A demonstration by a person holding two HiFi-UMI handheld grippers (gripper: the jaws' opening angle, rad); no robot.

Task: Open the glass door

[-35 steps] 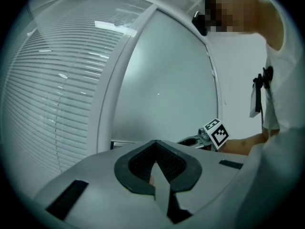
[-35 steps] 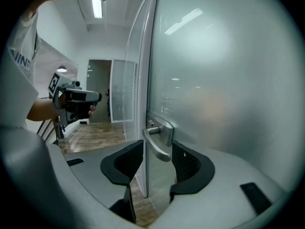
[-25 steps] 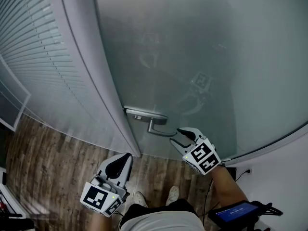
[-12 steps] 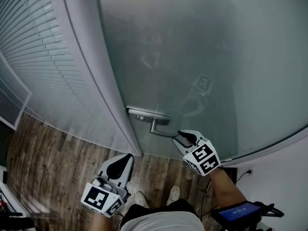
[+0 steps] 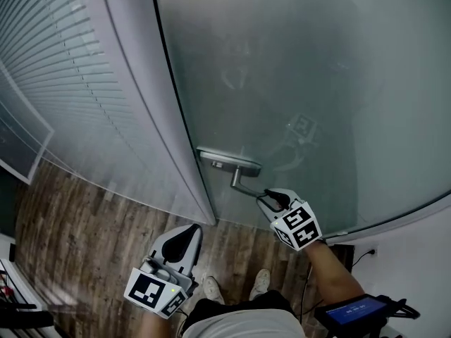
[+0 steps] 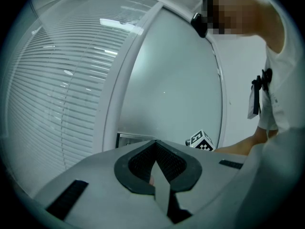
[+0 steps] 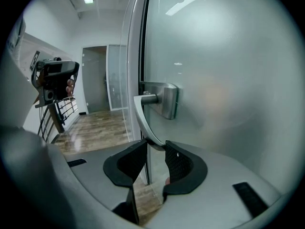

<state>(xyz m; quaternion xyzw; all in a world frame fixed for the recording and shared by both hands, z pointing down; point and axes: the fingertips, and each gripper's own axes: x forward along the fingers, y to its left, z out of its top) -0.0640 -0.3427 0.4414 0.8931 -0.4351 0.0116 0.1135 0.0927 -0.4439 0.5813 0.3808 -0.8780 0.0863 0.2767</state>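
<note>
Right gripper (image 5: 266,196) sank, jaws just closed onto handle (image 5: 244,184) tip. Keep grip square, press lever down, then swing glass door (image 5: 317,83). Left gripper (image 5: 183,234) clenched, empty.

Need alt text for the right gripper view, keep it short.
The right gripper, whose jaws have just been closing, holds the tip of the curved metal door handle between its pads. The handle is mounted on the frosted glass door, which fills the right side. A hallway with a wood floor shows at left.
</note>
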